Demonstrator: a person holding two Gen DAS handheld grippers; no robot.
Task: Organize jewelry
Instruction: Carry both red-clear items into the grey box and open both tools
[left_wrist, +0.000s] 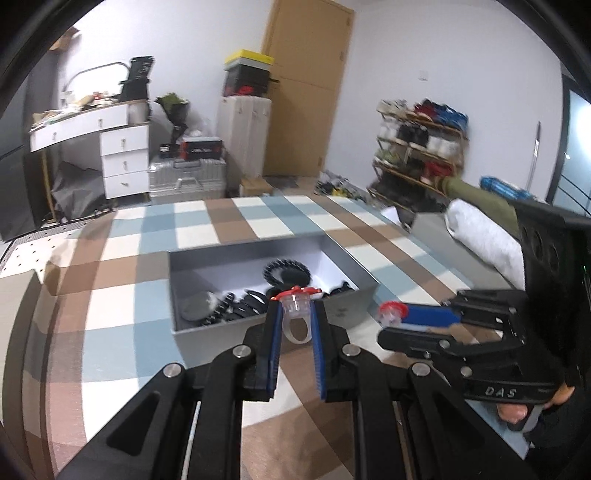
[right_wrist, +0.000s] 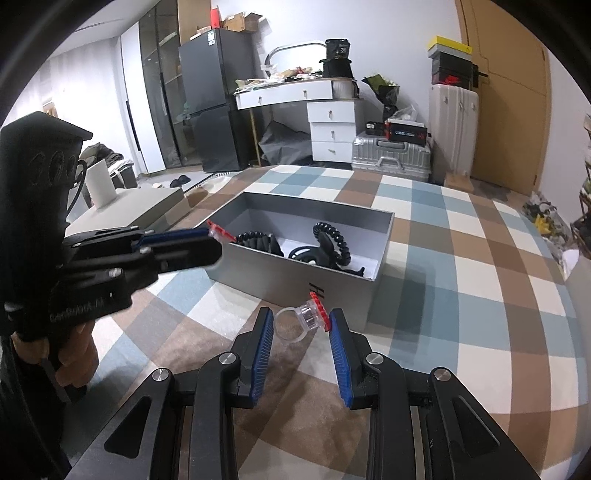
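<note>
Black bracelets already lie in the grey box (left_wrist: 354, 266); left claw (left_wrist: 295, 314) and right claw (right_wrist: 301, 325) each pinch a red-topped ring, undeposited, box at twelve o'clock.

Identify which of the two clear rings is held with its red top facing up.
The ring in the left tongs: its red top points up, band hanging below. The right tongs' ring lies sideways, red top against one pad.

Checked brown, blue and white tablecloth (right_wrist: 461, 258), open grey box (right_wrist: 332, 291) directly upon it.
</note>
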